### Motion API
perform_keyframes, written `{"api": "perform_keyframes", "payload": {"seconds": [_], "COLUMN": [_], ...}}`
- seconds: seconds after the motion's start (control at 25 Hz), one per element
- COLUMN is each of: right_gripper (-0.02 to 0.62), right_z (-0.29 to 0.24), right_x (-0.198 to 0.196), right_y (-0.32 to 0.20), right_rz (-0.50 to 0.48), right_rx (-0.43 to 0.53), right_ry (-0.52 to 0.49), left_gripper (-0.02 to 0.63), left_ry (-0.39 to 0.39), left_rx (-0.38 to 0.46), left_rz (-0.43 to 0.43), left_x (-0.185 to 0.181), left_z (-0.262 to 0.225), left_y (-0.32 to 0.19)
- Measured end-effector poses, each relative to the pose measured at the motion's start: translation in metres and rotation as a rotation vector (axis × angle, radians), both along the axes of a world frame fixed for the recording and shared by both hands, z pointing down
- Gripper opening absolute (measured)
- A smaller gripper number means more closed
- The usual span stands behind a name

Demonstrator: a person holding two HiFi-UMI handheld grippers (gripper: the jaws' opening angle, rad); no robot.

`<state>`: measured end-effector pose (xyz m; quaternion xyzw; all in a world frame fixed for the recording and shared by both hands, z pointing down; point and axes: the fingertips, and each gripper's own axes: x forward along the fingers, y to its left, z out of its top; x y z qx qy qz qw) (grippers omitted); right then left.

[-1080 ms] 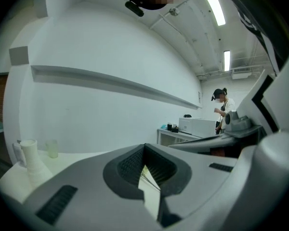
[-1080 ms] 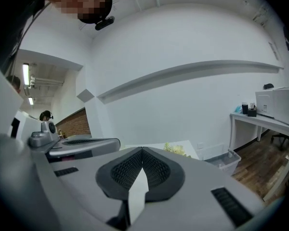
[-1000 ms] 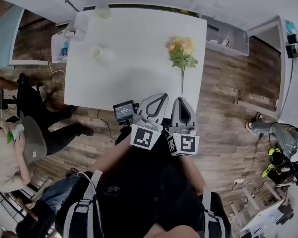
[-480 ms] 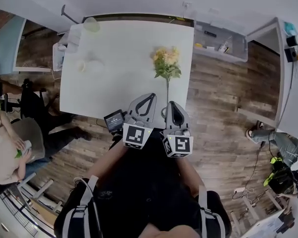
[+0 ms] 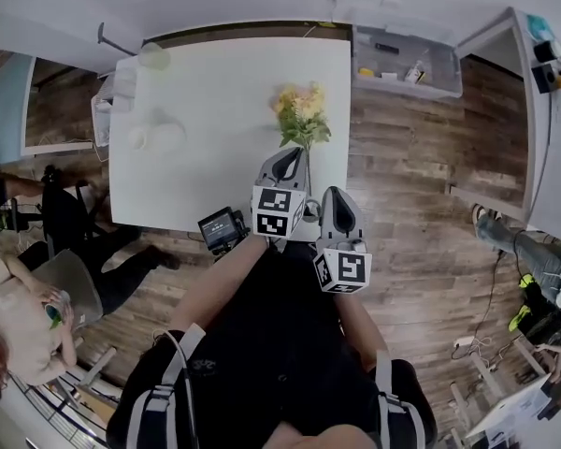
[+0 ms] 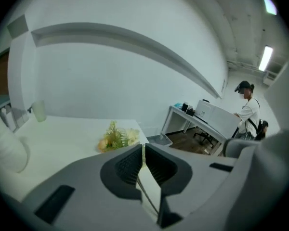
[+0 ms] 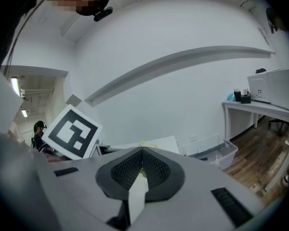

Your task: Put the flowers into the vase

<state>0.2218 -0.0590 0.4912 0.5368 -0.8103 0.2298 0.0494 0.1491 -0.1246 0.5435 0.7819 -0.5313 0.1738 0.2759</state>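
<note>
Both jaw pairs closed, empty: left gripper (image 5: pixel 289 155) beside flowers (image 5: pixel 299 112) (vase (image 5: pixel 158 137) well apart), right gripper (image 5: pixel 337 195) behind.

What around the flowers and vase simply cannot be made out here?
- Flower stem: head view, too thin to tell whether the left tongs touch it.
- Vase: left gripper view, cut off by the left edge; head view, washed out against the white table.
- Flowers: right gripper view, almost wholly hidden behind the right tongs.
- Small screen: head view, too small to read.
</note>
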Motion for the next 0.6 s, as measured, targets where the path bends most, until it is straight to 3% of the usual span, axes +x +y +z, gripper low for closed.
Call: {"api": "perform_keyframes", "payload": {"seconds": [0.04, 0.12, 0.32, 0.44, 0.6], "right_gripper": [0.015, 0.015, 0.015, 0.015, 0.015], "right_z": [0.002, 0.006, 0.011, 0.013, 0.014], "right_x": [0.003, 0.009, 0.016, 0.020, 0.019], "right_y": [0.000, 0.001, -0.002, -0.006, -0.007], "right_rz": [0.008, 0.023, 0.035, 0.046, 0.047], "right_rx": [-0.008, -0.024, -0.043, -0.049, -0.051], "right_ry": [-0.002, -0.007, -0.012, -0.025, -0.025], "left_gripper": [0.040, 0.142, 0.216, 0.358, 0.396], "left_ry": [0.034, 0.075, -0.023, -0.083, -0.051], "left_rx": [-0.027, -0.068, -0.113, -0.143, -0.240], "left_rz": [-0.007, -0.008, -0.021, -0.005, -0.058], "left_x": [0.004, 0.012, 0.010, 0.013, 0.010], "left_z": [0.004, 0.010, 0.026, 0.038, 0.059], "left_y": [-0.006, -0.016, -0.034, -0.044, -0.046]}}
